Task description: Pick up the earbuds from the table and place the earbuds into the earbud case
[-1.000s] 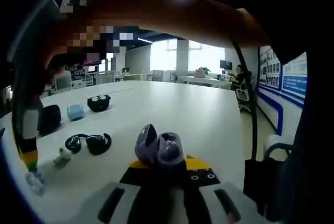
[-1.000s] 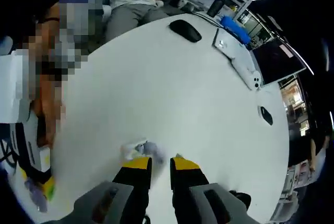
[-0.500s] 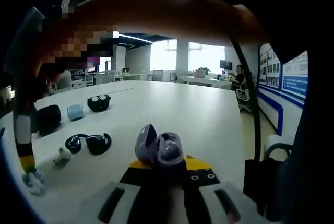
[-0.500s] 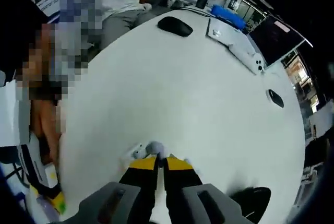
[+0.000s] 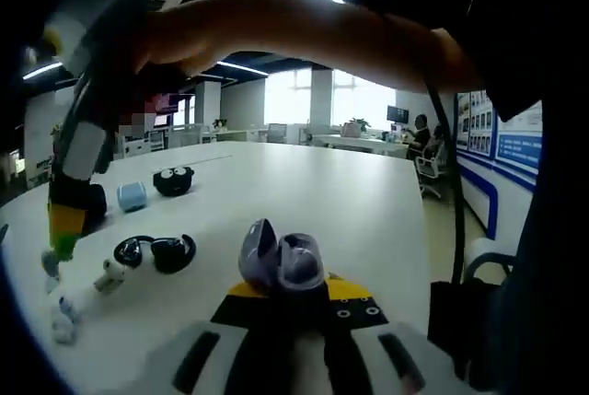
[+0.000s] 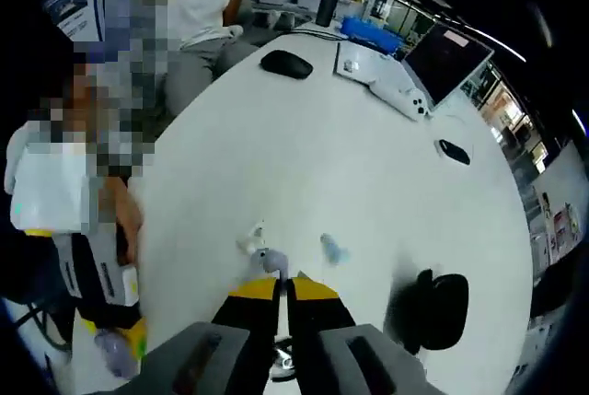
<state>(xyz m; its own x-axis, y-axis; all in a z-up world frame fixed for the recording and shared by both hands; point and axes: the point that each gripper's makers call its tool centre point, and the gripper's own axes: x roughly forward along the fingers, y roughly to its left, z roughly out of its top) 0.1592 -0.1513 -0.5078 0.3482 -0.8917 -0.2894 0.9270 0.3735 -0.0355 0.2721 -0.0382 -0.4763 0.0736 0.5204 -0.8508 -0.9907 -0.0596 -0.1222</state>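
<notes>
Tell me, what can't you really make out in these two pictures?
- Purple case, left gripper view: its bottom is hidden by the left gripper.
- Earbud in the right gripper, right gripper view: blurred, partly covered.
- Small pale things on the table, left gripper view: too blurred to name.

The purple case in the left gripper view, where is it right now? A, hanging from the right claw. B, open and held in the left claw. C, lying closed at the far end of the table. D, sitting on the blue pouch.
B: the purple case sits open, lid up, between the tips of the left claw at the bottom of the left gripper view.
</notes>
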